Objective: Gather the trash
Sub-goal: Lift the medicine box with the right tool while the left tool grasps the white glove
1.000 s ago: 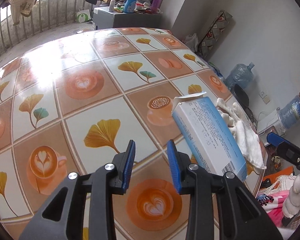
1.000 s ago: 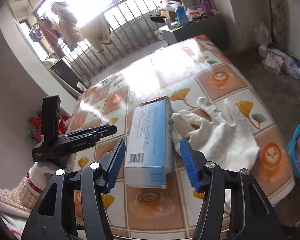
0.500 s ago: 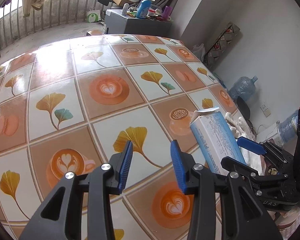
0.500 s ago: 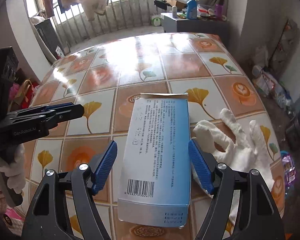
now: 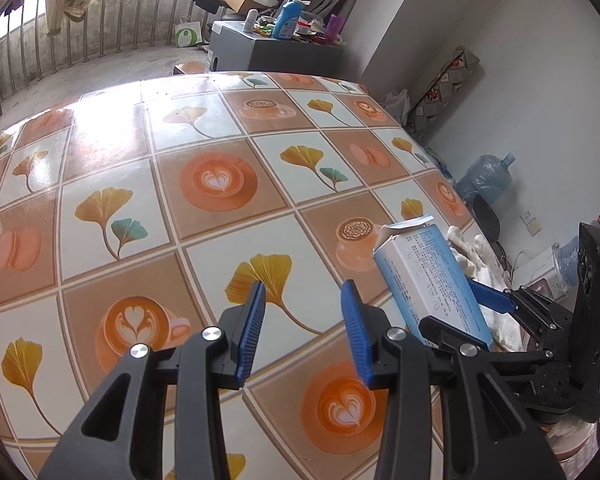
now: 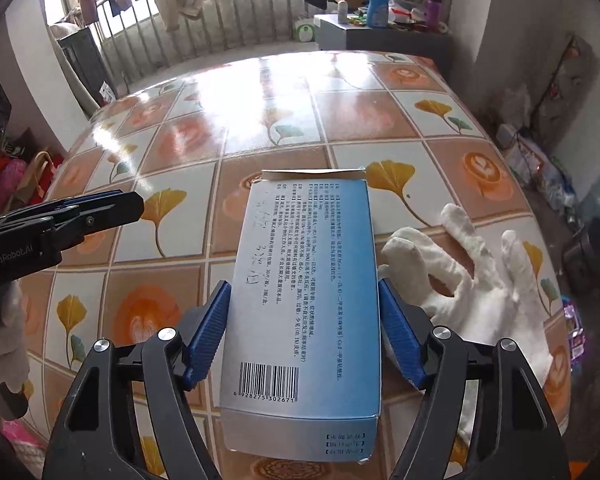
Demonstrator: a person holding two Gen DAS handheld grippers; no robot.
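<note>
A pale blue carton point(image 6: 304, 300) with black print and a black barcode lies between the blue-padded black right tongs point(image 6: 304, 332). Just right of them is a white glove point(image 6: 476, 292). The bench point(image 5: 220, 184) under the black-and-blue left tongs point(image 5: 302, 328) wears orange-and-cream checks: ginkgo leaves, latte cups.

Most of the tabletop point(image 5: 148, 184) is wide open on the left and far side, loads of room to move. The near right corner's crowded: the blue box point(image 6: 304, 300) lies there with a white glove point(image 6: 496, 292) just beside it on the right.
</note>
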